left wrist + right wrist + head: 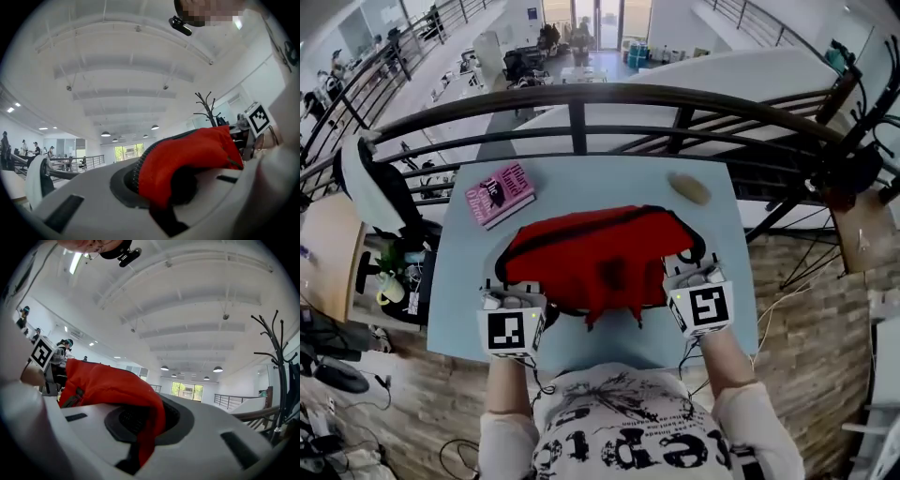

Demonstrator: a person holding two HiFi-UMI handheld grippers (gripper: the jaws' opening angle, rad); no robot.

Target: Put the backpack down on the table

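Note:
A red backpack (600, 253) with black trim stretches between my two grippers over the near half of the light-blue table (591, 178). I cannot tell whether its underside touches the tabletop. My left gripper (512, 300) is shut on the backpack's left edge, and red fabric (187, 154) is pinched in its jaws (161, 206). My right gripper (694, 277) is shut on the right edge, with a fold of the fabric (108, 380) running down between its jaws (140, 446). Both grippers point away from me, about level.
A pink book (500, 192) lies at the table's far left, and a tan oval object (688, 187) at its far right. A dark metal railing (581, 98) runs just beyond the table. A coat stand (276, 366) rises to the right, and a chair (370, 183) stands to the left.

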